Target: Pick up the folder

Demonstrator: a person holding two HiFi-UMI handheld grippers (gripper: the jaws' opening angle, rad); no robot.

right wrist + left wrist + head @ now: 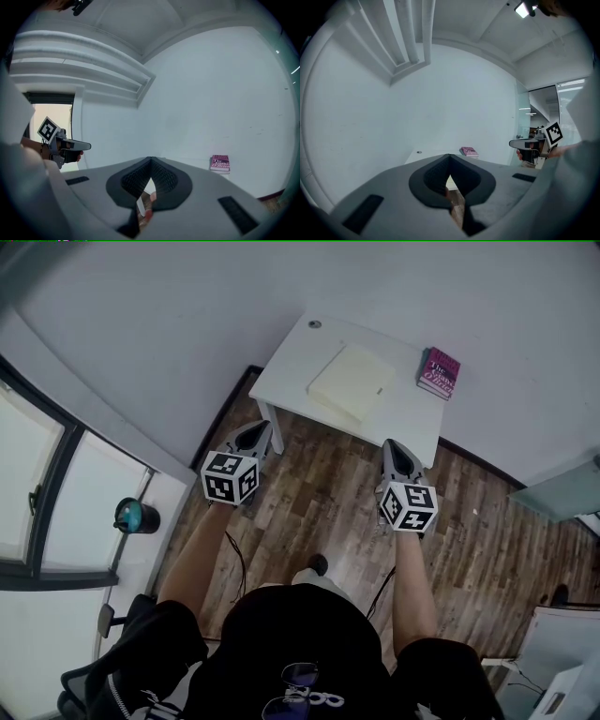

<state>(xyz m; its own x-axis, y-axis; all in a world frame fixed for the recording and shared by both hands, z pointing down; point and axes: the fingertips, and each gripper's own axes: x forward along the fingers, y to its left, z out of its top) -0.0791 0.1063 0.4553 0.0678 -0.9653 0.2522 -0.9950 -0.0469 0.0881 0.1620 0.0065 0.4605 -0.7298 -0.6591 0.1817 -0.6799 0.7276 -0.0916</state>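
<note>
In the head view a pale yellow folder point(351, 381) lies flat on a white table point(286, 371) against the far wall. A pink book point(439, 372) rests on the table's right end. My left gripper point(261, 431) and right gripper point(393, 446) hang over the wooden floor, short of the table's near edge, pointing toward it. Both are shut with nothing in them. In the left gripper view the jaws point(449, 157) meet in a point and the book point(469, 151) shows beyond them. In the right gripper view the jaws point(150, 162) are likewise together, with the book point(220, 164) to their right.
A window wall runs down the left, with a teal round object point(137, 516) on the sill. An office chair point(103, 652) stands at lower left. Cables trail over the floor. White furniture point(562, 652) sits at lower right, below a glass panel point(562, 488).
</note>
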